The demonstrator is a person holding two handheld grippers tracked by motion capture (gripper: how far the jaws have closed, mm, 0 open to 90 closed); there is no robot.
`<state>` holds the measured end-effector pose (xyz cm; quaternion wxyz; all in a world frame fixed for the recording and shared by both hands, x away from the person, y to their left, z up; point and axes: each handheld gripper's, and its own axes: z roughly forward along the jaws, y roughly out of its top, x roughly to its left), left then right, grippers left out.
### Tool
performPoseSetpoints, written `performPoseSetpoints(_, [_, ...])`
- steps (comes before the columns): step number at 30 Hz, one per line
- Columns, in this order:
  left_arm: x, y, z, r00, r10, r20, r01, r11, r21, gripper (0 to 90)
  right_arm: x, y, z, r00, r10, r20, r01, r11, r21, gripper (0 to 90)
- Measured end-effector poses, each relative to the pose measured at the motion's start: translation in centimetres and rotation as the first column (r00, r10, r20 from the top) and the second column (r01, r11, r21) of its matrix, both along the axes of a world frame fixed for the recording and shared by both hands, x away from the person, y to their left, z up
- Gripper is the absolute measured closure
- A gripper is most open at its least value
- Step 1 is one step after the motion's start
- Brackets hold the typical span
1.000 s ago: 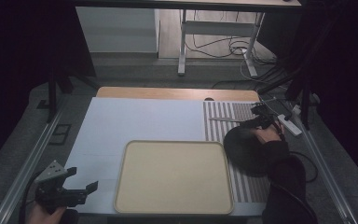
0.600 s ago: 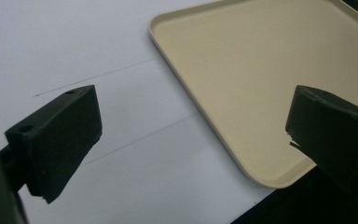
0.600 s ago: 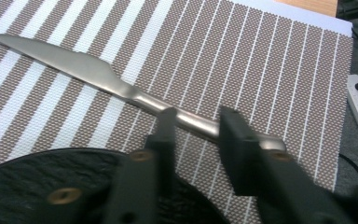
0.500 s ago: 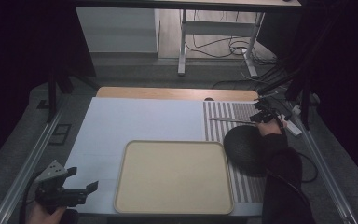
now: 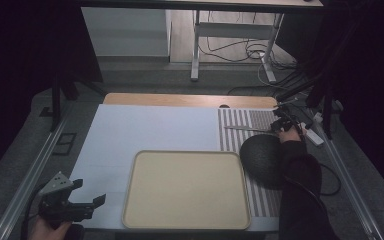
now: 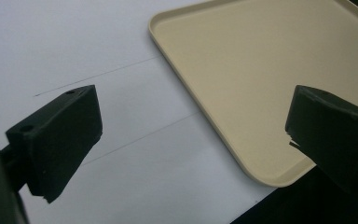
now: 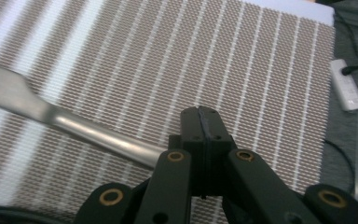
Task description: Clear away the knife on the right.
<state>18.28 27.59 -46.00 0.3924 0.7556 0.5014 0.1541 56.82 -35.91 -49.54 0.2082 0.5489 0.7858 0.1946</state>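
While unmarked, steel utensil [image 7: 65, 122] on striped placemat [image 7: 242, 70]

The high view is dim with black edges, while both gripper views are brighter and slightly soft.

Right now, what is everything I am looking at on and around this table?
Tray: one, beige, lying flat at the near middle of the table.
White sheet: one, pale, covering the table's left and middle, under the tray.
Striped mat: one, brown and white, along the table's right side.
Bowl: one, dark, on the striped mat beside the tray.
Metal utensil: one, silver, lying across the far part of the striped mat; its handle end is clamped in the right tool.
Desk legs and cables: on the floor beyond the table.
Left tool: black, jaws wide apart, holding nothing, at the near left corner.
Right tool: black, jaws closed on the utensil's handle.
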Motion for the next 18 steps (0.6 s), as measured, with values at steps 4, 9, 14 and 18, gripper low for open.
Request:
performPoseSetpoints(4, [0.0, 0.0, 0.0, 1.0000, 0.000, 0.001, 0.000, 1.0000, 0.002, 3.4, -0.3, -0.4, 0.2, 0.9991, -0.003, -0.042, 0.004, 0.9998, 0.020, 90.0])
performPoseSetpoints(9, [-0.1, 0.0, 0.0, 1.0000, -0.002, 0.001, 0.002, 1.0000, 0.004, 3.4, -1.1, -0.7, 0.7, 0.9910, 0.046, -0.126, -0.044, 0.9989, 0.018, 90.0])
performPoseSetpoints(14, [-0.1, -0.1, 0.0, 1.0000, -0.003, 0.003, 0.003, 1.0000, 0.006, 3.5, -1.8, -1.6, 0.8, 0.9832, 0.077, -0.166, -0.067, 0.9958, 0.063, 90.0])
performPoseSetpoints(18, [0.0, -0.1, 0.0, 1.0000, -0.004, 0.003, 0.004, 1.0000, 0.009, 3.6, -2.1, -2.0, 0.9, 0.9773, 0.099, -0.187, -0.086, 0.9934, 0.076, 90.0])
